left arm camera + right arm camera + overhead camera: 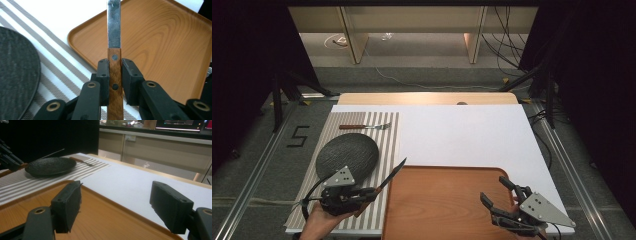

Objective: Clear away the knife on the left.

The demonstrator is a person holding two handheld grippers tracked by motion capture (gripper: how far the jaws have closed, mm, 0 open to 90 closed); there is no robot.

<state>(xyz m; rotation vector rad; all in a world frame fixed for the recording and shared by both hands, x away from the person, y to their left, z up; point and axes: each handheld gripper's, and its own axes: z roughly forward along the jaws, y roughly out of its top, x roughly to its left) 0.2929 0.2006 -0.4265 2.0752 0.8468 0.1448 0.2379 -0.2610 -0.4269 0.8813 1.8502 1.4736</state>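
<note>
A knife with a wooden handle (115,82) and a steel blade (114,27) is clamped between the jaws of my left gripper (115,75). From above, the left gripper (362,194) hovers over the striped placemat (382,140), and the knife blade (392,172) points up and right across the corner of the brown tray (447,200). A dark round plate (347,155) lies on the placemat just behind that gripper. My right gripper (496,191) stands open above the tray's right side, with nothing between its jaws (116,205).
A fork (364,127) with a wooden handle lies across the far end of the placemat, behind the plate. A white sheet (472,135) covers the table to the right of the placemat. The table's front edge runs close under both hands.
</note>
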